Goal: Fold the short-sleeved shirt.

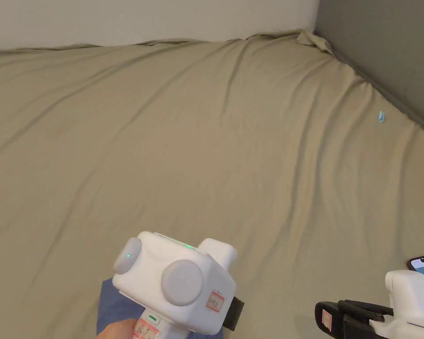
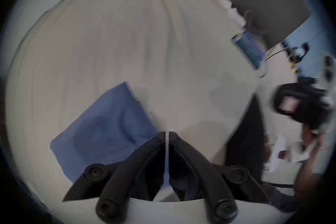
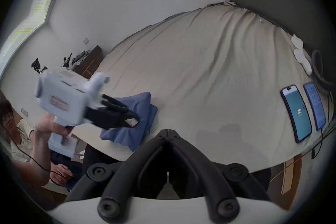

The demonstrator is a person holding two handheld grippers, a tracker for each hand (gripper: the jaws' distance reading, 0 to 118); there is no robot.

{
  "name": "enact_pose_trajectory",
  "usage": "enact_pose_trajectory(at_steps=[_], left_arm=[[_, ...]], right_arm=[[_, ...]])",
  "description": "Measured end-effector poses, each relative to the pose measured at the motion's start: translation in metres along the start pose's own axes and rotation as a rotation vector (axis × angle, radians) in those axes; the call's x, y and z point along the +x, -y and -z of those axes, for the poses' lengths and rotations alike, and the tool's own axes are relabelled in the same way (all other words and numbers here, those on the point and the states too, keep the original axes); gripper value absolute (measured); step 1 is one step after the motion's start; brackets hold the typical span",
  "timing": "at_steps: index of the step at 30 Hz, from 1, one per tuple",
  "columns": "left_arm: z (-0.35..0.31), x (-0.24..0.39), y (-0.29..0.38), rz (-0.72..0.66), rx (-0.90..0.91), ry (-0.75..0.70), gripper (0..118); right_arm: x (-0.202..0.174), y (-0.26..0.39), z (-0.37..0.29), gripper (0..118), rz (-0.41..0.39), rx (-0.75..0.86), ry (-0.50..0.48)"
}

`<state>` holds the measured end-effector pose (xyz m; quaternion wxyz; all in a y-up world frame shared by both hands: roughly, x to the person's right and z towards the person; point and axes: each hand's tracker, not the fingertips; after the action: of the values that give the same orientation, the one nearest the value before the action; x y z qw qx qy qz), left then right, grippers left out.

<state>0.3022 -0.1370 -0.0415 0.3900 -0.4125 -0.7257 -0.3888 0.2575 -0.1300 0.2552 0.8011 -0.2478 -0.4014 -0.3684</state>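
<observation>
The blue short-sleeved shirt (image 1: pixel 114 309) lies folded into a small thick stack near the bed's front edge. In the left gripper view the shirt (image 2: pixel 101 128) sits to the left of my left gripper (image 2: pixel 167 132), whose jaws are shut with nothing between them. The left gripper (image 3: pixel 133 121) hovers over the shirt (image 3: pixel 143 109) in the right gripper view. My right gripper (image 3: pixel 168 130) is shut and empty, off to the right of the shirt. From the head view its black jaws (image 1: pixel 326 318) point left above the sheet.
A wrinkled beige sheet (image 1: pixel 215 141) covers the wide bed. Two phones (image 3: pixel 296 115) lie at the bed's right edge beside a dark headboard (image 1: pixel 383 39). A small blue clip (image 1: pixel 381 116) rests on the sheet far right. A white wall runs behind.
</observation>
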Motion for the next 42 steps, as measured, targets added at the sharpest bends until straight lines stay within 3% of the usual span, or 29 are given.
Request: enact_pose_trajectory(at_steps=[3, 9, 13, 14, 15, 16, 18, 19, 22, 24, 27, 29, 32, 33, 34, 35, 36, 38, 42], left_arm=[[-0.061, -0.025, 0.035, -0.072, 0.123, 0.090, 3], [-0.137, -0.101, 0.109, -0.286, 0.265, -0.106, 3], [-0.127, -0.153, 0.144, -0.494, 0.218, -0.085, 3], [-0.121, -0.165, 0.150, -0.546, 0.213, -0.046, 3], [-0.114, -0.173, 0.154, -0.587, 0.225, 0.005, 3], [-0.106, -0.186, 0.159, -0.641, 0.236, 0.084, 21], [-0.090, -0.207, 0.166, -0.710, 0.263, 0.247, 93], [-0.076, -0.224, 0.168, -0.750, 0.272, 0.324, 98], [-0.040, -0.251, 0.181, -0.826, 0.321, 0.525, 98], [-0.014, -0.255, 0.182, -0.886, 0.320, 0.536, 98], [0.024, -0.239, 0.168, -0.824, 0.245, 0.541, 98], [0.042, -0.223, 0.152, -0.734, 0.273, 0.709, 99], [0.062, -0.215, 0.139, -0.662, 0.282, 0.681, 98], [0.063, -0.217, 0.140, -0.676, 0.300, 0.721, 94], [0.063, -0.223, 0.142, -0.703, 0.300, 0.757, 62], [0.065, -0.231, 0.147, -0.715, 0.294, 0.730, 39], [0.067, -0.239, 0.152, -0.758, 0.313, 0.795, 39], [0.064, -0.246, 0.157, -0.738, 0.295, 0.771, 39], [0.039, -0.273, 0.166, -0.768, 0.272, 0.753, 39]], right_arm=[[-0.033, -0.021, 0.015, 2, -0.102, -0.004, -0.042], [-0.112, -0.037, 0.106, 2, -0.280, -0.106, -0.147], [-0.108, -0.001, 0.203, 2, -0.430, -0.295, -0.004], [-0.101, 0.007, 0.220, 2, -0.438, -0.339, 0.039], [-0.095, 0.008, 0.225, 2, -0.391, -0.360, 0.019], [-0.091, 0.000, 0.214, 2, -0.314, -0.303, -0.047], [-0.088, -0.013, 0.198, 2, -0.256, -0.293, -0.103], [-0.086, -0.014, 0.196, 2, -0.261, -0.297, -0.112], [-0.080, -0.010, 0.200, 2, -0.277, -0.320, -0.097], [-0.076, -0.007, 0.201, 2, -0.252, -0.321, -0.118], [-0.081, -0.012, 0.195, 2, -0.221, -0.319, -0.137], [-0.079, -0.014, 0.197, 2, -0.206, -0.325, -0.153], [-0.076, -0.016, 0.199, 2, -0.207, -0.331, -0.159], [-0.076, -0.016, 0.199, 2, -0.208, -0.333, -0.160], [-0.077, -0.017, 0.199, 2, -0.207, -0.333, -0.160], [-0.075, -0.018, 0.199, 2, -0.196, -0.331, -0.163], [-0.073, -0.019, 0.199, 2, -0.188, -0.329, -0.167], [-0.070, -0.021, 0.200, 2, -0.110, -0.327, -0.232], [-0.088, -0.029, 0.190, 2, -0.081, -0.263, -0.308]])
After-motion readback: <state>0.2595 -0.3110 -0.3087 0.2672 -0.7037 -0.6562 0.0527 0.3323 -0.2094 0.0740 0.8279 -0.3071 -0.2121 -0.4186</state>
